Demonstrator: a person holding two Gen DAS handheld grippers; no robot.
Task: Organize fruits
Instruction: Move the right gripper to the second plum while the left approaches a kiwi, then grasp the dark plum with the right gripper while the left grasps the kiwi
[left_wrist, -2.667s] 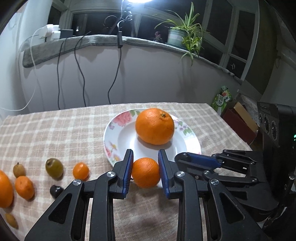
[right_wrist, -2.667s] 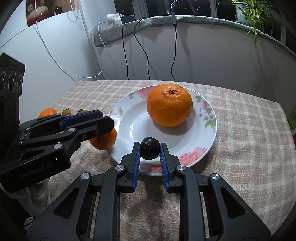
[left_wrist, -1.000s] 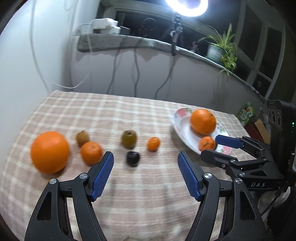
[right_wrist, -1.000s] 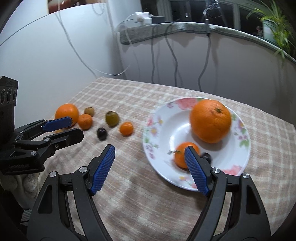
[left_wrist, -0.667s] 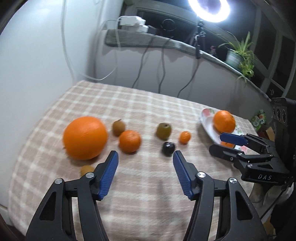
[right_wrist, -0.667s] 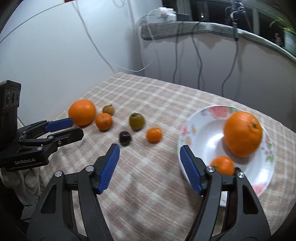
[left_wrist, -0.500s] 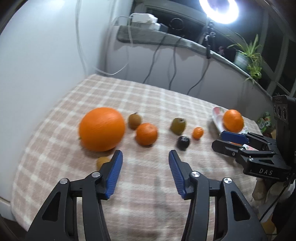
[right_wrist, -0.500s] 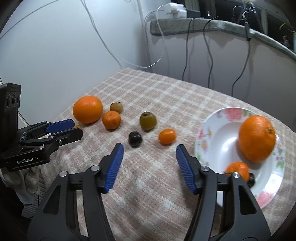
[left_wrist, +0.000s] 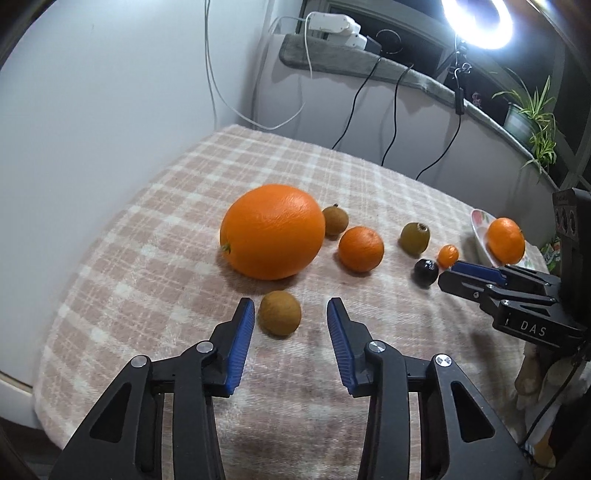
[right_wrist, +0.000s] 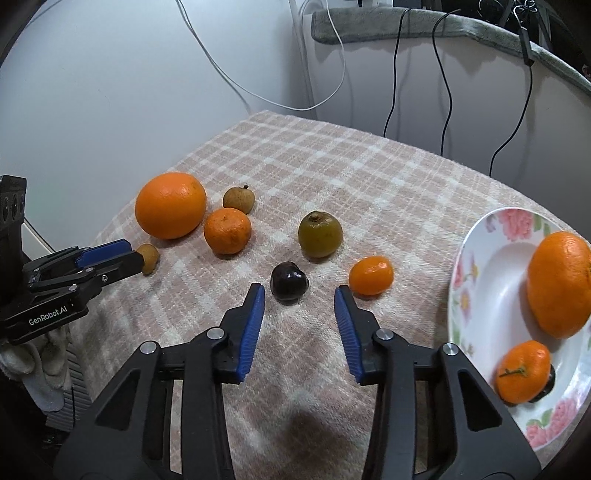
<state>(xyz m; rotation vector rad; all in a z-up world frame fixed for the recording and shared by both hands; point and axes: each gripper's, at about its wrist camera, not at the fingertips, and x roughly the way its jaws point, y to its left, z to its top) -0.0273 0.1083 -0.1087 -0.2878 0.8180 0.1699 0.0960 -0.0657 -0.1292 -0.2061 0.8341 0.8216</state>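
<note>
My left gripper (left_wrist: 290, 310) is open and its jaws are closing around a small brown fruit (left_wrist: 279, 312) on the checked cloth; the pads are not pressing on it. Beyond it lie a big orange (left_wrist: 271, 230), a mandarin (left_wrist: 361, 249) and a green-brown fruit (left_wrist: 414, 238). My right gripper (right_wrist: 299, 295) is also open with its jaws closing. A dark round fruit (right_wrist: 289, 285) sits just ahead of its tips, and a tiny orange fruit (right_wrist: 371, 275) lies to the right. The flowered plate (right_wrist: 458, 288) holds a large orange (right_wrist: 559, 284), a mandarin (right_wrist: 522, 371) and a dark fruit.
The table's left edge runs close to a white wall, with cables hanging behind. Another small brown fruit (left_wrist: 335, 220) lies behind the big orange. A grey ledge, a ring light (left_wrist: 476, 22) and a potted plant (left_wrist: 532, 118) stand at the back.
Both grippers left a mandarin and a dark fruit on the plate, then swung left to the loose fruits. They came lower, and their jaws have narrowed.
</note>
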